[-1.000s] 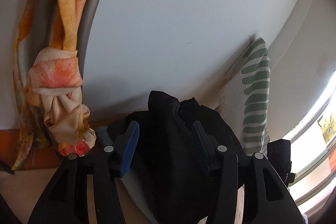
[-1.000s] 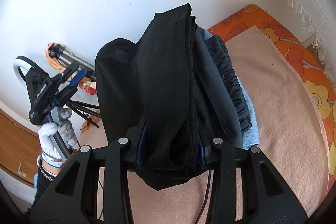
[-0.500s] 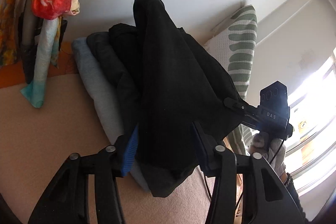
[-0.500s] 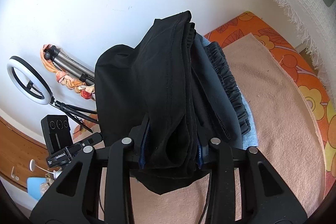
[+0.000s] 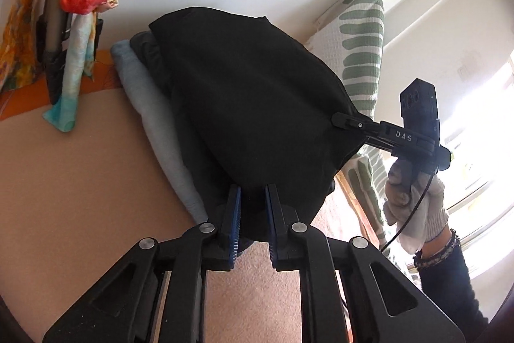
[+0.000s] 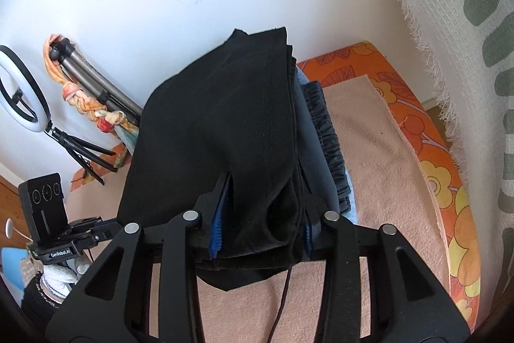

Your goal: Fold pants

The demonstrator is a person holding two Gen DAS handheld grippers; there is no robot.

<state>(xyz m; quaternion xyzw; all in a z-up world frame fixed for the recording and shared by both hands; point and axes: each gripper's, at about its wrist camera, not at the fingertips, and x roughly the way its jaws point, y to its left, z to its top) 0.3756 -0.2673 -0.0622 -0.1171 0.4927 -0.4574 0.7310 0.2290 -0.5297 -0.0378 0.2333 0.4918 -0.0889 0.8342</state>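
Note:
Folded black pants (image 5: 253, 105) hang stretched between my two grippers above a stack of folded clothes. My left gripper (image 5: 252, 192) is shut on the near edge of the pants. My right gripper (image 6: 260, 214) is shut on a thick bunch of the same black pants (image 6: 221, 124); it also shows in the left wrist view (image 5: 345, 120), pinching the far right corner. Under the pants lie a dark grey garment with an elastic waistband (image 6: 331, 143) and a light blue folded garment (image 5: 160, 124).
The stack rests on a beige blanket (image 5: 80, 188) over an orange flowered cover (image 6: 427, 156). A white and green patterned cushion (image 5: 356, 37) leans at the right. A tripod with an orange scarf (image 6: 86, 98) and a ring light (image 6: 22, 92) stand by the white wall.
My left gripper has closed its jaws on the pants' edge and tilted down. The pants have spread flatter and lowered over the stack. The right gripper keeps its hold.

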